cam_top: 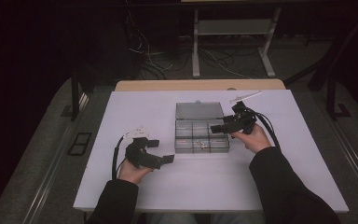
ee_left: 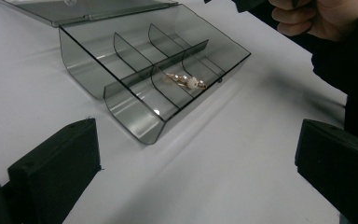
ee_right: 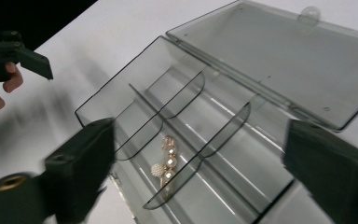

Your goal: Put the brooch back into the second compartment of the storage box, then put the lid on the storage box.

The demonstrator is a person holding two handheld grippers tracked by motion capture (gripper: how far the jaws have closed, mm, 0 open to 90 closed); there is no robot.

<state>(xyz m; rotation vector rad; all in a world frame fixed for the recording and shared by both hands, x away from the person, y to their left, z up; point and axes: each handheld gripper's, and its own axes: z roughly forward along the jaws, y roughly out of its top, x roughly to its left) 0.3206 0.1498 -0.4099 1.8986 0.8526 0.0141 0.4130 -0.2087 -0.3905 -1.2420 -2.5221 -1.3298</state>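
A clear grey compartment box [cam_top: 177,138] stands at the table's middle with its lid [cam_top: 199,111] laid open toward the back. A gold piece of jewellery with pearls [ee_left: 187,81] [ee_right: 167,164] lies in the middle front compartment [cam_top: 203,145]. My left gripper [cam_top: 161,151] is held low to the left of the box [ee_left: 88,74], open, with bare table between its jaws [ee_left: 198,140]. My right gripper [cam_top: 220,125] hovers over the box's right half, open, looking down on the dividers and the jewellery [ee_right: 200,140]. The left gripper [ee_right: 18,58] also shows far off in the right gripper view.
A thin white stick-like object [cam_top: 245,96] lies at the back right of the white table top [cam_top: 284,154]. A wooden edge [cam_top: 200,85] runs along the back. Beyond it stand desk legs and cables on a dark floor.
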